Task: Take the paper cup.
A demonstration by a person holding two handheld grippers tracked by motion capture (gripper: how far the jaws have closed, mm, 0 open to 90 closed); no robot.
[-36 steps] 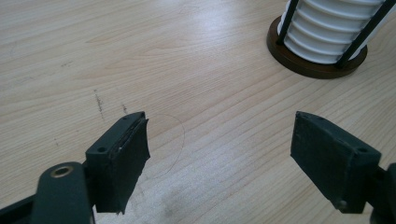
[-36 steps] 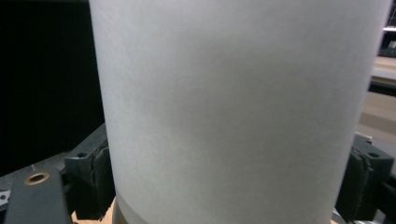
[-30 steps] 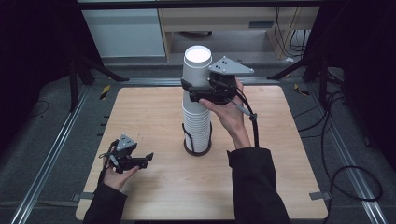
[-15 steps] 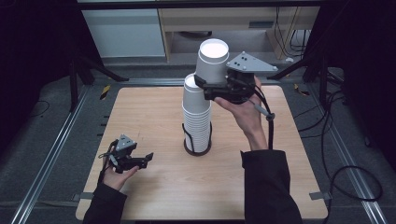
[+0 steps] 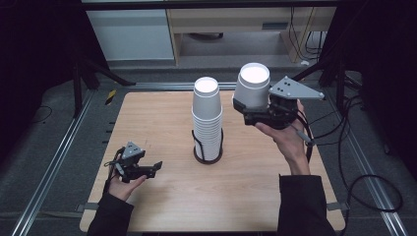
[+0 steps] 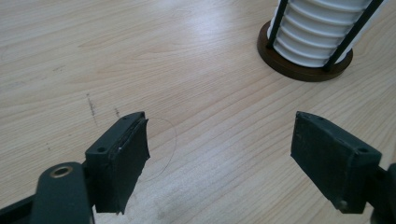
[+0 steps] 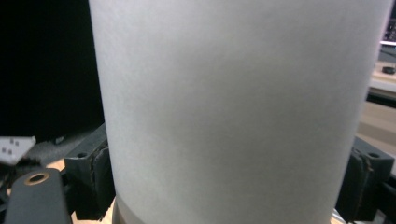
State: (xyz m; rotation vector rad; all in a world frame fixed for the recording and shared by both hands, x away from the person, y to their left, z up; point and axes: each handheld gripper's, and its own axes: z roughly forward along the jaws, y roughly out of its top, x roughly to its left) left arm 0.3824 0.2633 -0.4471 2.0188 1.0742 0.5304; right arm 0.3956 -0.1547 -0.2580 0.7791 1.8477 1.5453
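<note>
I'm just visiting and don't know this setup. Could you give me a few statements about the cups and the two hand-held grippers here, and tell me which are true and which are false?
1. The right hand-held gripper holds a white cup in the air. True.
2. The held cup sits on top of the cup stack. False: it is off to the stack's right, apart from it.
3. The left hand-held gripper is open with nothing between its jaws. True.
4. The stack stands in a holder with a dark round base. True.
5. The left hand-held gripper touches the stack. False: it rests apart from it, low over the wooden table.
</note>
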